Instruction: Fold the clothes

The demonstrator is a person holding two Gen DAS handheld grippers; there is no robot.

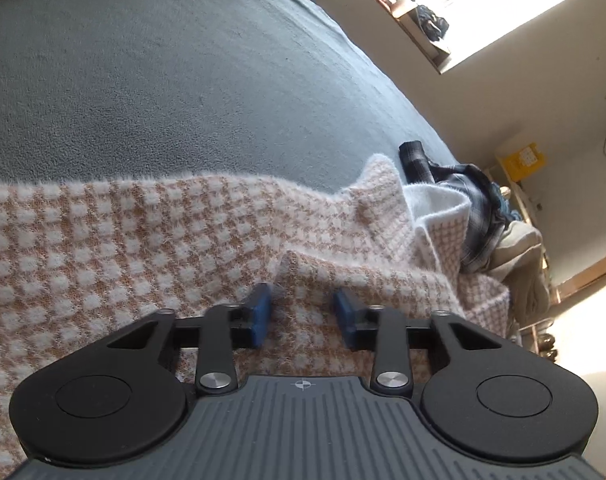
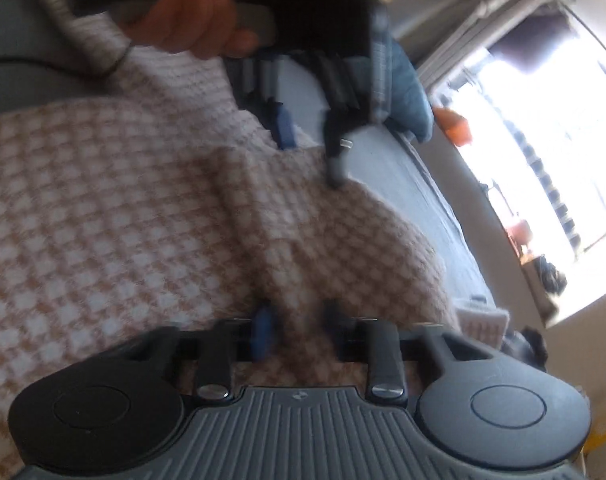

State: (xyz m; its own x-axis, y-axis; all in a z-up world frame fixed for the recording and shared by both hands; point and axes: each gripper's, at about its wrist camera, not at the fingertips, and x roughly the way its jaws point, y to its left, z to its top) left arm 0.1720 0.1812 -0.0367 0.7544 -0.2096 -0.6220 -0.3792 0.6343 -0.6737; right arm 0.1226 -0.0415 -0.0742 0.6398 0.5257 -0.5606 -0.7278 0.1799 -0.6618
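My left tool [image 1: 301, 314] and right tool [image 2: 299, 330] each pinch a fold of the fuzzy checked sweater [image 1: 143, 248] lying under them.

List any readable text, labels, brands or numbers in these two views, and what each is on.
No readable text in either view.
Yellow box by the far wall: pale label with dark marks, too small and blurred to read.
Left gripper body: a crosshair mark only, no lettering.
Right gripper body: the same small mark, blurred.
Checked knit garment: no tag visible.
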